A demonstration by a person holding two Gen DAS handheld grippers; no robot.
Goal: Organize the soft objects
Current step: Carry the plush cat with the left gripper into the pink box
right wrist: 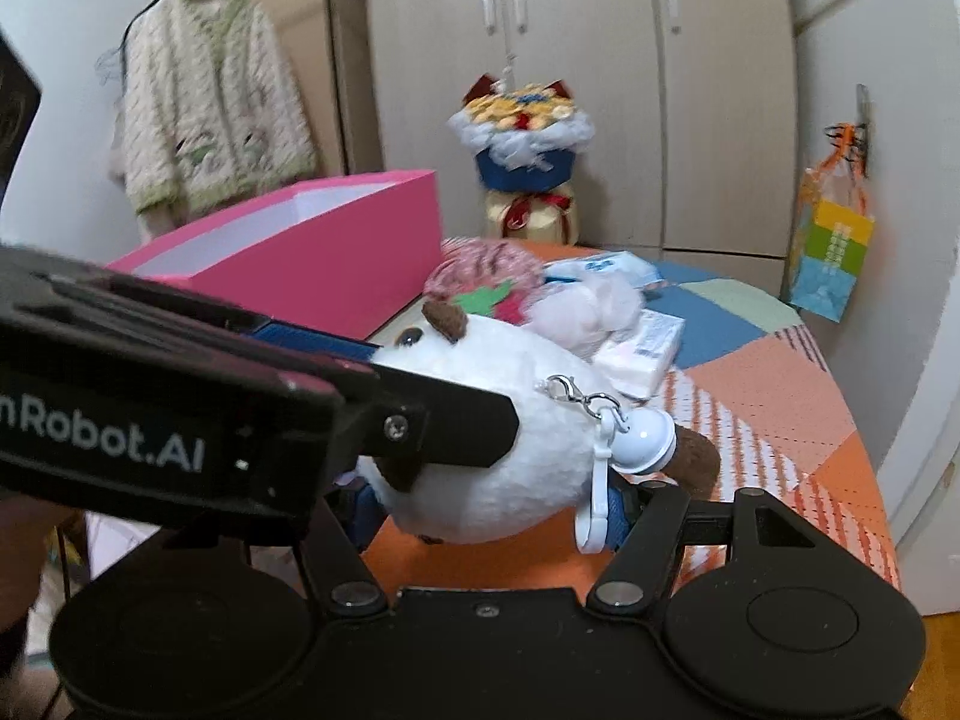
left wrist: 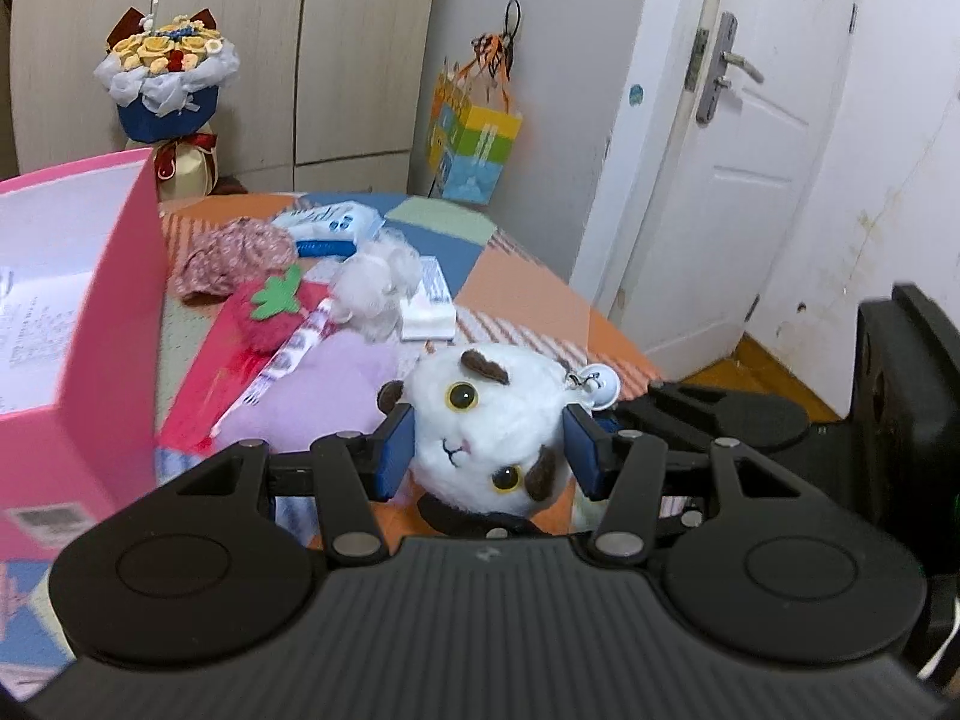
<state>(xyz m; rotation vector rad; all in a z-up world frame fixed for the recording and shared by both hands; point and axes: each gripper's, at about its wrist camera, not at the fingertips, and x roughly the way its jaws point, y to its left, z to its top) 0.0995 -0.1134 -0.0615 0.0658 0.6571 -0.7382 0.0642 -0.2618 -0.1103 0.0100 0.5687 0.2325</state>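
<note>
The open pink box (left wrist: 114,276) stands to the left on the tabletop (left wrist: 528,294), nearer the left gripper (left wrist: 489,450), which clasps the white cat plush (left wrist: 486,414); the right gripper (right wrist: 492,504) also pinches it

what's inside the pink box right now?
The pink box is open-topped. Inside, only its white inner walls and a printed paper sheet show in the left wrist view. No soft toy is visible in it, but the near wall hides most of the floor.
</note>
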